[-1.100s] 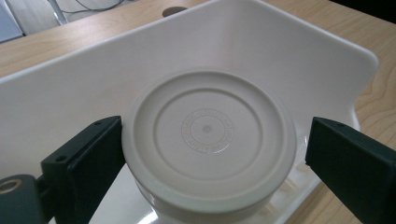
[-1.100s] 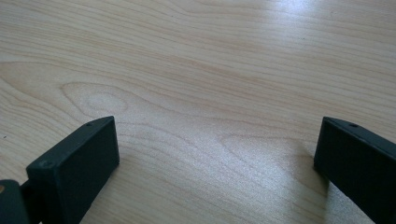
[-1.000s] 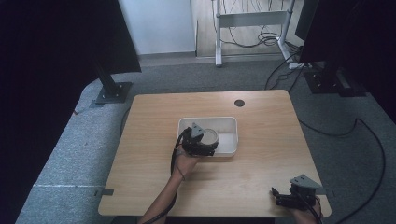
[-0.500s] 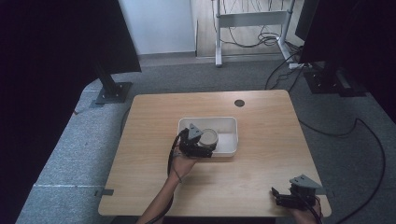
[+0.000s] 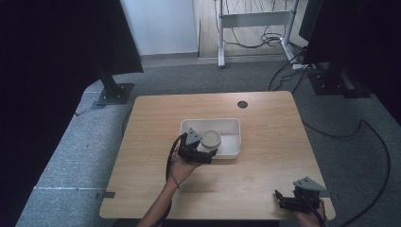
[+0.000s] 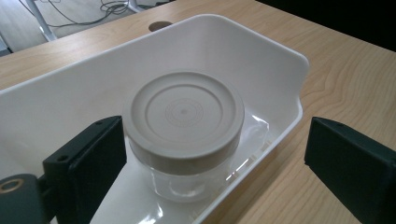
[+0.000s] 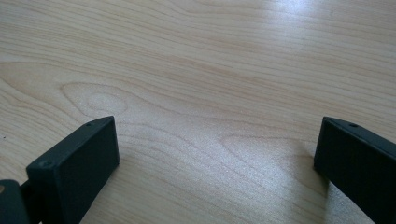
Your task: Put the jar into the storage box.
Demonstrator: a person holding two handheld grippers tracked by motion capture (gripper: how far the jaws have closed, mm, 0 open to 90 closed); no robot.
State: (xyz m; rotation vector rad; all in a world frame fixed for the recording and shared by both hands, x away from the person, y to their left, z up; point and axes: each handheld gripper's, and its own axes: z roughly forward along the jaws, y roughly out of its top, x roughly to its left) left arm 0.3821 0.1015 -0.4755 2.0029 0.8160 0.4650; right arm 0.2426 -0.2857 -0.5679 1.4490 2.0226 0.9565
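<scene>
**Jaws spread around a jar in the white tray**

Jaws of the left gripper [image 6: 212,154] stood wide apart, one on each side of a clear jar [image 6: 184,140] with a beige screw lid [image 6: 183,114]. The left jaw was very near the lid, maybe touching it; the other jaw was well apart, outside the tray wall. The jar stood upright inside the white plastic tray [image 6: 285,70], close to its near corner, and the tray lay in the middle of the wooden worktop [image 5: 265,179]. In the high view the left gripper [image 5: 196,151] hung over the tray's near edge, beside the jar [image 5: 211,140]. My judgement is that the wide opening let the jar pass freely between the jaws. The right gripper [image 5: 295,201] rested at the near right corner of the worktop, its jaws also spread with nothing between them, probably kept aside so it did not disturb.
</scene>
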